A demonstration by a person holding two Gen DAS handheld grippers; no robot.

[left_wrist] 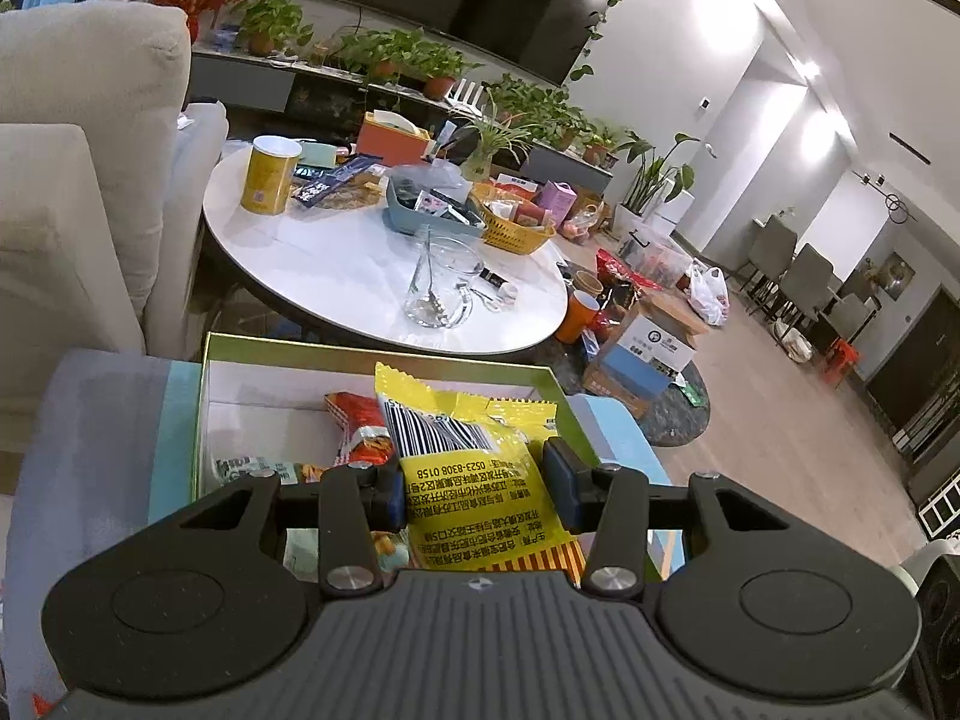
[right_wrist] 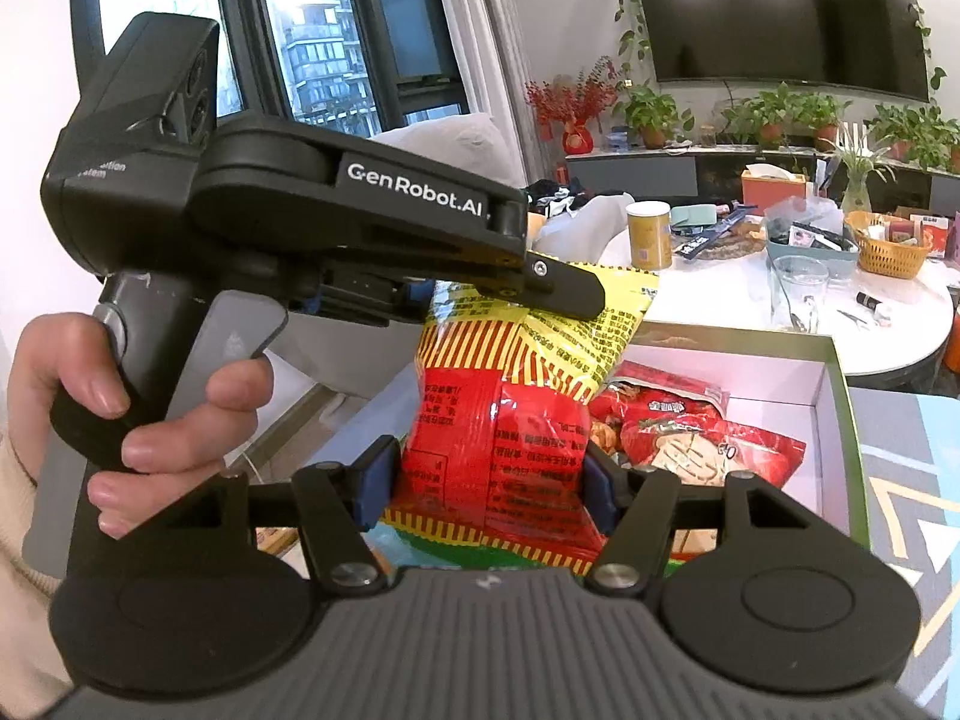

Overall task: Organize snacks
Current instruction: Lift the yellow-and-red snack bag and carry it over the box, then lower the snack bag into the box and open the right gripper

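Both the left claw [left_wrist: 477, 489] and right claw [right_wrist: 489, 483] clamp one yellow-red snack bag [right_wrist: 516, 420] above the box [right_wrist: 837, 396]

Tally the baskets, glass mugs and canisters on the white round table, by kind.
Baskets: 2 (blue basket, yellow basket)
Glass mugs: 1 (glass mug)
Canisters: 1 (yellow canister)
Total: 4

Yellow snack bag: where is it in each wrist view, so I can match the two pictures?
Left wrist: yellow snack bag low centre, barcode side up, between the left claw pads, above the box.
Right wrist: centre, its red-and-yellow end between the right claw pads; the left claw pinches its top.
Shared landmark: yellow can on the white table.
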